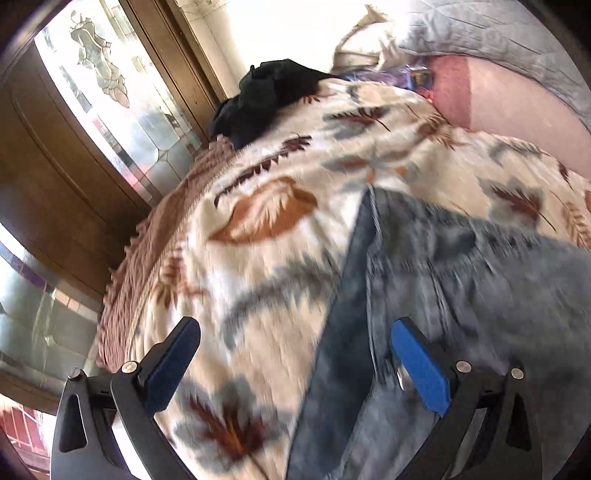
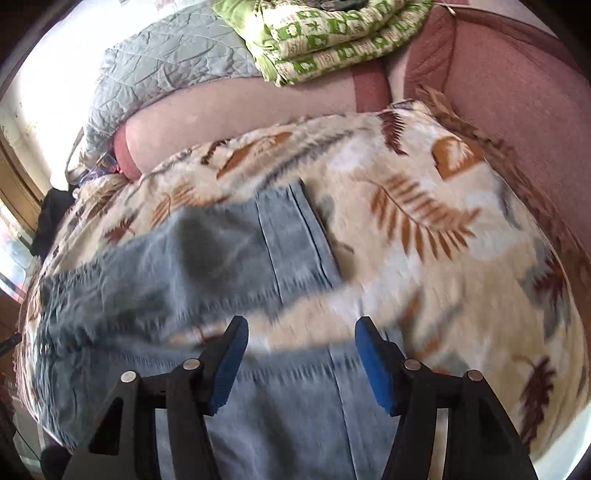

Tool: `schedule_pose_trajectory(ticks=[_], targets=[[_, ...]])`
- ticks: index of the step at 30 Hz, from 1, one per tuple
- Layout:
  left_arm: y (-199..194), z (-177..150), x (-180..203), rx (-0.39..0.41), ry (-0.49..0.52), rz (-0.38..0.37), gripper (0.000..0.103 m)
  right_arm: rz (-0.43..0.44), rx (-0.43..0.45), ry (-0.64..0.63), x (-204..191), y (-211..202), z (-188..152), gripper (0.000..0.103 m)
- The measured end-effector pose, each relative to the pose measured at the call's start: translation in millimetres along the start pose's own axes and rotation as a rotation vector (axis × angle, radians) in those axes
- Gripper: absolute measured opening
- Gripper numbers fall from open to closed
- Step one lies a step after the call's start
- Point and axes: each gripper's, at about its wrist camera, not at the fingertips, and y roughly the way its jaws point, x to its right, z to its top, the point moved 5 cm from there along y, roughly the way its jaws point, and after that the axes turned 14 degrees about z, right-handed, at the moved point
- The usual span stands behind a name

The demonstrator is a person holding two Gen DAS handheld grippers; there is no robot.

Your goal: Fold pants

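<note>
- Scanning from the left of the left wrist view: a wooden glass-paned door [image 1: 85,122] stands beyond the bed edge, a black garment [image 1: 266,99] lies bunched at the far end of the leaf-print blanket [image 1: 258,229], and the jeans [image 1: 424,280] spread over the blanket on the right.
- The left claw [image 1: 293,365] hangs with its jaws apart and nothing gripped; one pad is over bare blanket, the other over the denim edge.
- Further right, in the right wrist view, the jeans [image 2: 207,258] cover the near left part of the blanket [image 2: 424,229], with a grey quilt [image 2: 166,59], a green patterned bundle [image 2: 332,33] and a pink cushion [image 2: 517,92] behind.
- The right claw [image 2: 301,363] is also apart, empty, poised above the cloth; both views are motion-blurred.
- Progress, as I judge it: early to middle. The denim lies in more than 1 layer, a seamed panel resting on the main body, yet the shape is loose and uneven. Squaring the edges and at least 1 more fold appear to remain.
- Orientation: the long axis seems to run from the near edge, under the claws, away toward the cushions, slanting leftward in the right view. Which end is the waistband I cannot tell.
</note>
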Motion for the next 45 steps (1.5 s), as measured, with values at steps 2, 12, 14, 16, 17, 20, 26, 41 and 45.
schedule_pose_trajectory(ticks=[2, 12, 14, 16, 17, 20, 26, 41, 45], targets=[[20.8, 23.3, 0.5, -0.004, -0.009, 0.007, 0.103, 0.007, 0.004, 0.017, -1.5, 19.5, 24.7, 0.066], [95.5, 85.3, 54.6, -0.058, -0.011, -0.155, 0.103, -0.091, 0.01, 0.051, 21.8, 124.2, 127.4, 0.072], [102.9, 87.3, 67.7, -0.067, -0.001, -0.195, 0.103, -0.116, 0.0, 0.067, 32.1, 142.3, 136.9, 0.072], [106.1, 87.8, 78.2, -0.056, 0.013, -0.219, 0.1, -0.124, -0.01, 0.082, 39.6, 158.8, 142.0, 0.072], [105.5, 87.5, 82.3, -0.046, 0.026, -0.23, 0.088, -0.129, -0.023, 0.087, 43.6, 166.7, 142.1, 0.072], [98.8, 84.3, 97.8, -0.049, 0.074, -0.332, 0.035, -0.144, -0.023, 0.055, 44.5, 180.3, 141.4, 0.062], [61.0, 89.8, 87.4, 0.064, 0.126, -0.302, 0.012, -0.13, -0.006, -0.041, 22.0, 153.8, 141.2, 0.016], [-93.6, 32.8, -57.9, 0.315, 0.016, -0.377, 0.01, 0.07, 0.293, 0.025, 5.5, -50.6, 109.5, 0.016], [-107.0, -33.3, -75.5, 0.322, 0.064, -0.359, 0.01, 0.078, 0.258, 0.038, 25.0, -71.3, 50.5, 0.016]])
